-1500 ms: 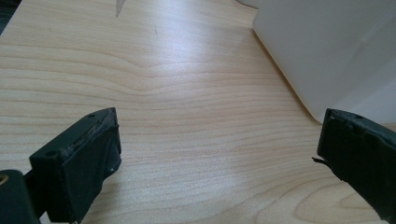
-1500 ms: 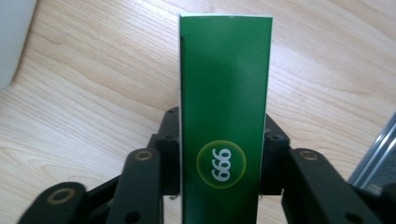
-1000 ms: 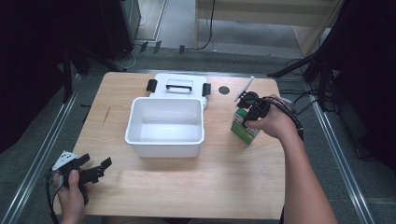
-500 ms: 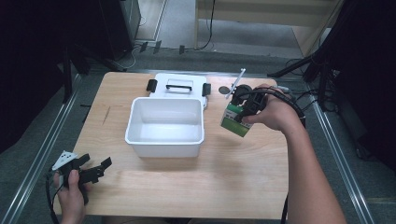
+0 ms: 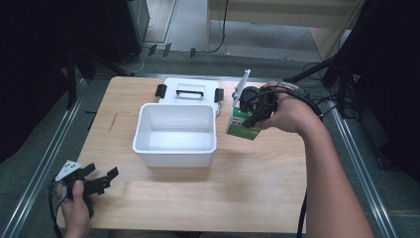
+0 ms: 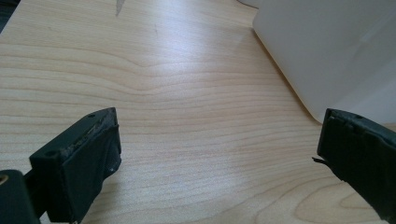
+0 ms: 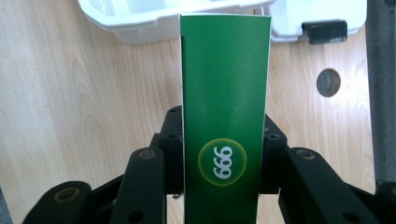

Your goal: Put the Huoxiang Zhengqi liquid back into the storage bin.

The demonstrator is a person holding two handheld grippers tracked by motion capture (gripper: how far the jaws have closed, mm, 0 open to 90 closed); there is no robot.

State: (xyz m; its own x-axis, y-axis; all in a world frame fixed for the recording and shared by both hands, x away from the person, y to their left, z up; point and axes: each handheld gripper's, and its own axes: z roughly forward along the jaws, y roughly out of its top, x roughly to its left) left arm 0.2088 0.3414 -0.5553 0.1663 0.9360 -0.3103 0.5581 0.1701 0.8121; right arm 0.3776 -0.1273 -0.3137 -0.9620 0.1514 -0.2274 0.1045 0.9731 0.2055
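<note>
On the wooden table [image 5: 198, 198], near its right edge, a green carton [image 5: 242, 126] is held aloft, clamped in the right gripper [image 5: 255, 111]. It could be knocked against the white bin [image 5: 176, 148] rim if carried low. The left gripper [image 5: 91, 181] is rested wide open by the near left corner.

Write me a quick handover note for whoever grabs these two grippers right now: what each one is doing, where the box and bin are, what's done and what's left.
Right gripper: shut on the green carton, held tilted in the air just right of the white bin.
Left gripper: open, holding nothing, resting near the table's front left corner.
White bin: mid-table, nothing seen inside; its lid lies flat behind it.
Done: carton picked up off the table.
Left, most likely: carry the carton over the bin, set it inside and let go; perhaps fit the lid afterwards.
</note>
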